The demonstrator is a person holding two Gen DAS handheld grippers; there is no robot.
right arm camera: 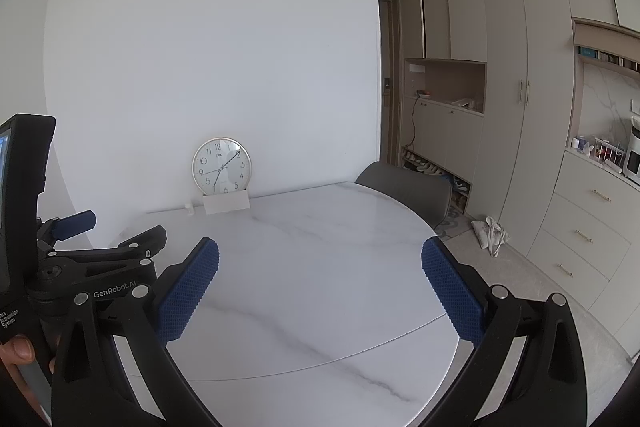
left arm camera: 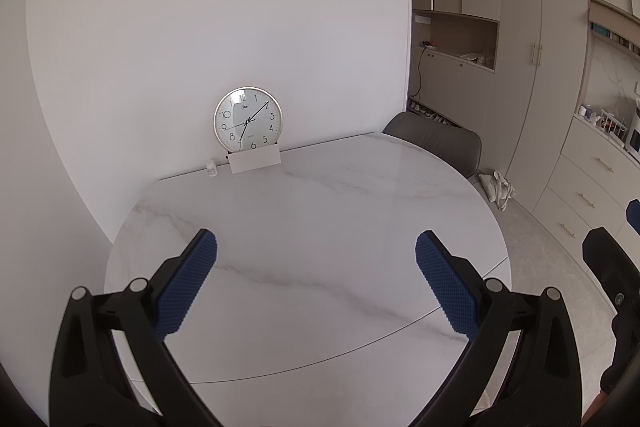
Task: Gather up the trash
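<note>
My left gripper (left arm camera: 316,247) is open and empty, held above a round white marble table (left arm camera: 320,227). My right gripper (right arm camera: 320,255) is open and empty too, above the same table (right arm camera: 320,267). The left gripper also shows at the left edge of the right wrist view (right arm camera: 116,231); the right gripper shows at the right edge of the left wrist view (left arm camera: 612,231). A small white bottle (left arm camera: 211,168) stands at the table's far edge by the wall; it also shows in the right wrist view (right arm camera: 189,207). No other trash is in view.
A round wall clock (left arm camera: 248,119) leans on the wall behind a white card (left arm camera: 255,160). A grey chair (left arm camera: 436,141) stands at the table's far right. A white cloth bag (right arm camera: 491,233) lies on the floor by beige cabinets (right arm camera: 584,227).
</note>
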